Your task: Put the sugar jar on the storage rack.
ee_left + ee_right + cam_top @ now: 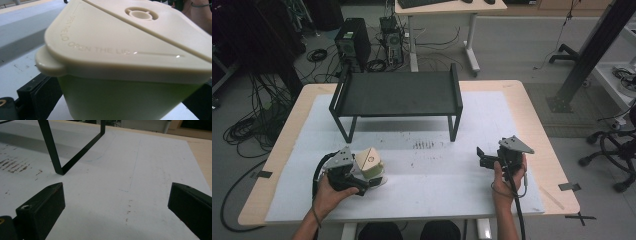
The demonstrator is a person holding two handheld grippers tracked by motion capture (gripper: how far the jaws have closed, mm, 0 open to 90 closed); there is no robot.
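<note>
A small container with a cream lid and a pale green body sits at the front left of the white mat. The lid reads "OPEN THE LID". My left gripper is shut on the container, one black jaw on each side of the green body. The container looks slightly tilted, and I cannot tell whether its base touches the mat. My right gripper is at the front right, just above the mat. It is open, with its jaws wide apart and nothing between them.
A low black shelf stands at the back middle of the mat, and its near leg is ahead of the right gripper. Dark smudges mark the mat's centre. On the floor beyond the table are a computer tower and cables.
</note>
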